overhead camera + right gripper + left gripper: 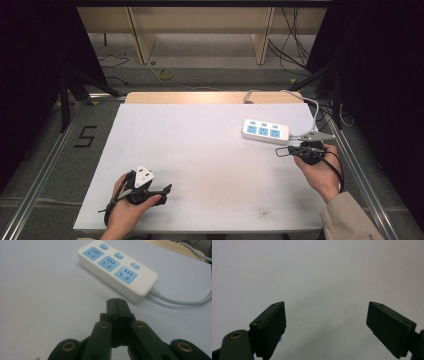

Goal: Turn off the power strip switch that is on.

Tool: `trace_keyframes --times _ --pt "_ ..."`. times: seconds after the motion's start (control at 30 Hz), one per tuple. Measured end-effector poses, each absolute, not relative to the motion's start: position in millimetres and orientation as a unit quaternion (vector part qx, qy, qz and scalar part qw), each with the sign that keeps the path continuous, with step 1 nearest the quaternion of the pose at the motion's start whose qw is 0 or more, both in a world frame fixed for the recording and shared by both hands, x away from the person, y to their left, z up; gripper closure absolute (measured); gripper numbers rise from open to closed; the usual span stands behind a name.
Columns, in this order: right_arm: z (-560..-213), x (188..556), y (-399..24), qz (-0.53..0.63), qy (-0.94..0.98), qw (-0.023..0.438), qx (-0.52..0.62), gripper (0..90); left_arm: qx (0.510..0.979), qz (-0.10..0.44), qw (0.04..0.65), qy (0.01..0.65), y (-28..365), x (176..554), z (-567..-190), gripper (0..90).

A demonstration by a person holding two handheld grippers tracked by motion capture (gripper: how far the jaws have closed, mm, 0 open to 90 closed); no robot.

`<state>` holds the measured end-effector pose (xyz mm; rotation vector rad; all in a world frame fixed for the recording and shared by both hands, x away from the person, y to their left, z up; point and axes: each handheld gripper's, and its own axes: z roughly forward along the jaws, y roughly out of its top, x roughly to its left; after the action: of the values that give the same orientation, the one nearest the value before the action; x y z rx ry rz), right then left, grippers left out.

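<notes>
White table (pixel 200 150) across the middle of the high view, bare but for one item. Power strip (pixel 265 131) at about 2 o'clock from table centre, three blue sockets up, long axis roughly 9-to-3 with a slight tilt, grey cord (pixel 180 301) leaving its 3 o'clock end. Right gripper (pixel 280 150) just beside it, at its 5 o'clock, jaws pressed together on nothing, tip aimed toward the strip's cord end in the right gripper view (pixel 116 302). Left gripper (pixel 167 189) well apart at 7 o'clock, jaws spread wide and empty over bare surface (pixel 327 315). Judged nearer for any reach: the right hand.
</notes>
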<state>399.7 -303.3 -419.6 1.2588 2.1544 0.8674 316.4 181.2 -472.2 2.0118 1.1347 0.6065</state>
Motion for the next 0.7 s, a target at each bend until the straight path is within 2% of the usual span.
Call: trace_keyframes --times 0.7 --pt "-413.2 411.0 -301.7 0.305 0.795 0.243 0.464 90.0 0.783 0.237 0.367 0.442 181.5 316.8 -472.2 15.7"
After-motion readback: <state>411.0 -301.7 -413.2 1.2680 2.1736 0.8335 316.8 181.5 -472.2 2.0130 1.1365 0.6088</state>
